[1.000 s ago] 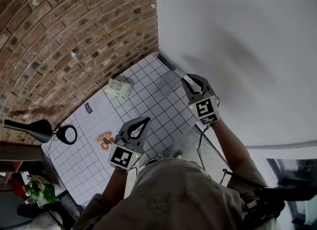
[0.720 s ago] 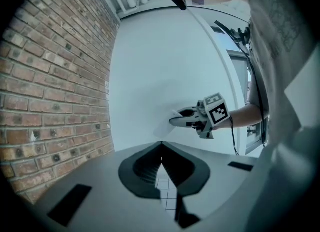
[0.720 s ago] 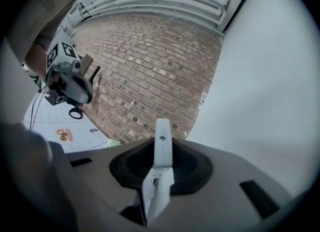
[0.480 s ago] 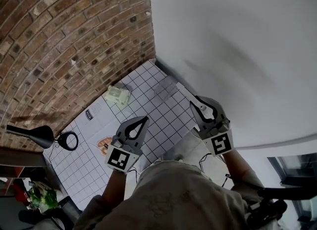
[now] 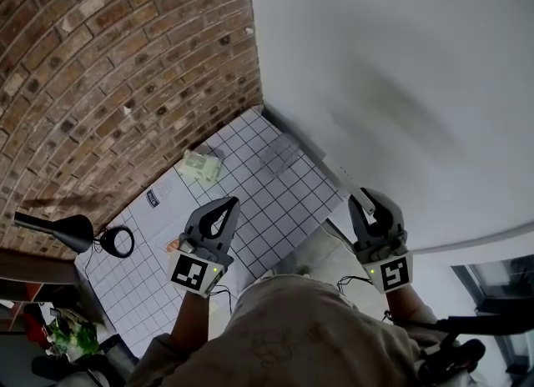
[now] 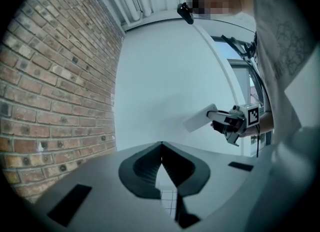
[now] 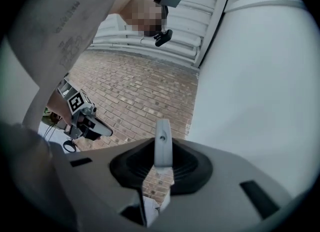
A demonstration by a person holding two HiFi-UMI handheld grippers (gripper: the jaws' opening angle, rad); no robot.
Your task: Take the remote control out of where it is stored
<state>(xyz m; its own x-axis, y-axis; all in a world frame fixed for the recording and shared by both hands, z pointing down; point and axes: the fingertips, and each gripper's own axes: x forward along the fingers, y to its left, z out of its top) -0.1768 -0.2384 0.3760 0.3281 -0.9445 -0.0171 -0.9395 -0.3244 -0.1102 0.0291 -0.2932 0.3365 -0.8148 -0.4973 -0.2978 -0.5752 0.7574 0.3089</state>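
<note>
A slim white remote control is clamped between the jaws of my right gripper, held in the air by the white wall beyond the table's right edge. In the right gripper view the remote stands end-on between the pads. The left gripper view shows the remote sticking out of the right gripper. A clear holder stands on the white gridded table near the wall. My left gripper hovers over the table's near part, shut with nothing in it; its jaws meet at the tip.
A greenish packet lies near the brick wall. A black lamp and a black ring sit at the table's left end. A dark label and an orange item lie near the left gripper.
My right gripper has drawn back from the table towards the lower right, carrying the remote. The left gripper has shifted slightly down and left.
</note>
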